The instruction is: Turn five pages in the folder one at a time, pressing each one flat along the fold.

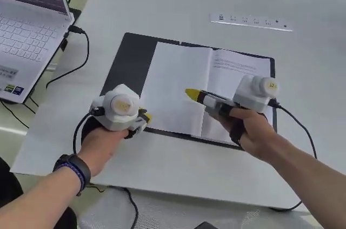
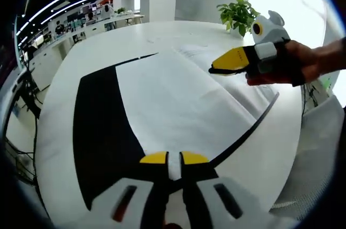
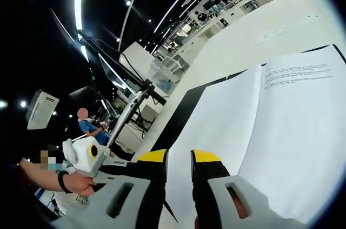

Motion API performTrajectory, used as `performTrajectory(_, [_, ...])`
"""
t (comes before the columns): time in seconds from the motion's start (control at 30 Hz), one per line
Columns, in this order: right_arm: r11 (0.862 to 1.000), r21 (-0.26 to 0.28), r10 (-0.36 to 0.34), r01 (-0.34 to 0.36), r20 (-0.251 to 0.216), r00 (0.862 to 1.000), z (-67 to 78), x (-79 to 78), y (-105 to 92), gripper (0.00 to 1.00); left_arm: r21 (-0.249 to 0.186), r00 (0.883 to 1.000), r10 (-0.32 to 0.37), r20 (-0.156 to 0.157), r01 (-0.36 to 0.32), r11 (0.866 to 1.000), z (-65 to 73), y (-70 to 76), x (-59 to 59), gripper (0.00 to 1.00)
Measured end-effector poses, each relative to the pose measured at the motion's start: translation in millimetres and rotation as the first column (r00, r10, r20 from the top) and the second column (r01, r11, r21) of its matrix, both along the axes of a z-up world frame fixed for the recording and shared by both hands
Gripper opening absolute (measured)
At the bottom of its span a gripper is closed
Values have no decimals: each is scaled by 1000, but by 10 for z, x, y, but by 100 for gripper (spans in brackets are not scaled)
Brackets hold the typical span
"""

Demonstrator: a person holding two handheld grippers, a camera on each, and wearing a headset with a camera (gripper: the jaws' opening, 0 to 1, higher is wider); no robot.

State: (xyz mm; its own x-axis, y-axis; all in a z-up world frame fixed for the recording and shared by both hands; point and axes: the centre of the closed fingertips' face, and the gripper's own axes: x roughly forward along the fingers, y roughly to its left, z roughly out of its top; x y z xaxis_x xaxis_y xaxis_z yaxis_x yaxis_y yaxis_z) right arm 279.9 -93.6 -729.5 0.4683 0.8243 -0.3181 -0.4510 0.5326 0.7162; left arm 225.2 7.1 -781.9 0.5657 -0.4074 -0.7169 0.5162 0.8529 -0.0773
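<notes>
Head view looks down on a white table (image 1: 162,1) where the open black folder (image 1: 127,61) lies flat, its bare black inside cover showing at the left and two white pages spread to the right of it. The left white page (image 1: 173,88) is blank; the right white page (image 1: 238,72) carries a few lines of small printed text near its top, too fine to read even in the right gripper view. The right gripper (image 1: 192,95), white-bodied with yellow tips, hovers over the fold between the pages and points towards the left page. Its jaws are drawn nearly together, with only a sliver of page showing between them in its own view. A small mark on its white body cannot be read. The left gripper (image 2: 174,158) sits at the folder's near left corner, over the cover's edge, jaws also close with a thin gap. A white laptop (image 1: 27,28) stands open at the table's far left, with stickers on its palm rest too small to read and a black cable (image 1: 81,61) plugged into its side. A white recessed power strip (image 1: 251,21) lies beyond the folder, its markings illegible. Left gripper view shows a green potted plant (image 2: 238,12) past the table.
</notes>
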Motion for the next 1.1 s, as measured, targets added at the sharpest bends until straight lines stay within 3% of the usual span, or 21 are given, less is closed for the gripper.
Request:
performTrajectory(0.13, [1000, -11, 5, -5, 1, 1000, -32, -2, -42, 16, 13, 1000, 2, -19, -2, 1000, -90, 22, -56, 1])
performTrajectory(0.33, [999, -27, 20, -20, -1, 1000, -80, -4, -110, 14, 56, 1000, -27, 4, 27, 998, -77, 9, -62, 0])
performTrajectory(0.83, [999, -53, 8, -7, 11, 1000, -144, 276, -265, 10, 32, 1000, 7, -11, -7, 999, -76, 22, -58, 0])
performTrajectory(1.1, [998, -58, 4, -3, 15, 1000, -176, 461, -337, 8, 46, 1000, 3, -16, -2, 999, -86, 18, -68, 0])
